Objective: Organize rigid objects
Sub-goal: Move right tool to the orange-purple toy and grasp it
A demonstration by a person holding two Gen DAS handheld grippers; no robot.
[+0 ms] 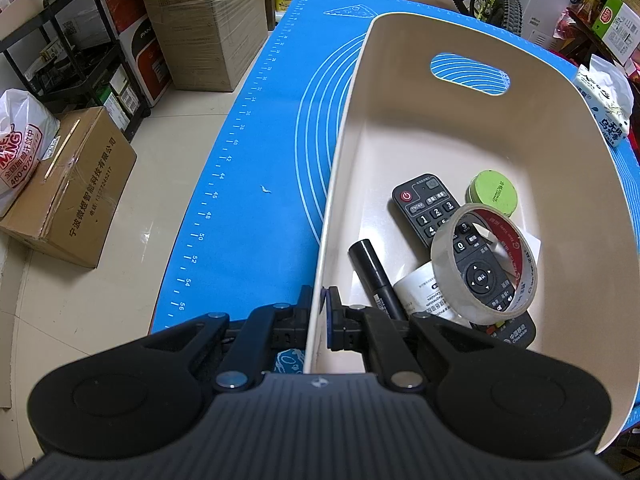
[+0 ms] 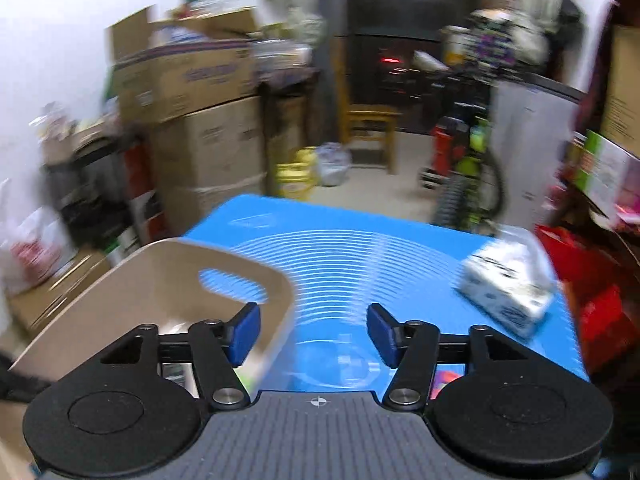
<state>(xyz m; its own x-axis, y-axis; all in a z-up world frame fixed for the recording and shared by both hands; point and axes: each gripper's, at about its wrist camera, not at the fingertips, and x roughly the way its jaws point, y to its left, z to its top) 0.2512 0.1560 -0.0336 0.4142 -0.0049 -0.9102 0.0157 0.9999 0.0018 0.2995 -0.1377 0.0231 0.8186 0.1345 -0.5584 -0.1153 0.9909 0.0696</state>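
Two claws are in play. Left claw (image 1: 318,320) is clamped on the near wall of the bin (image 1: 340,160), which sits on the blue surface (image 1: 256,160). Inside lie a remote (image 1: 432,208), tape roll (image 1: 486,264), marker (image 1: 374,276) and green tin (image 1: 494,194). Right claw (image 2: 314,330) hangs apart and empty above the bin's rim. Risk: the thin wall may slip from the pinch if the bin is tilted, spilling the loose tape roll. The blurred right view suggests haste; that claw could strike the rim.

Beige bin (image 1: 460,128) holds remote (image 1: 436,216), tape roll (image 1: 486,264), black marker (image 1: 376,276) (lying flat).
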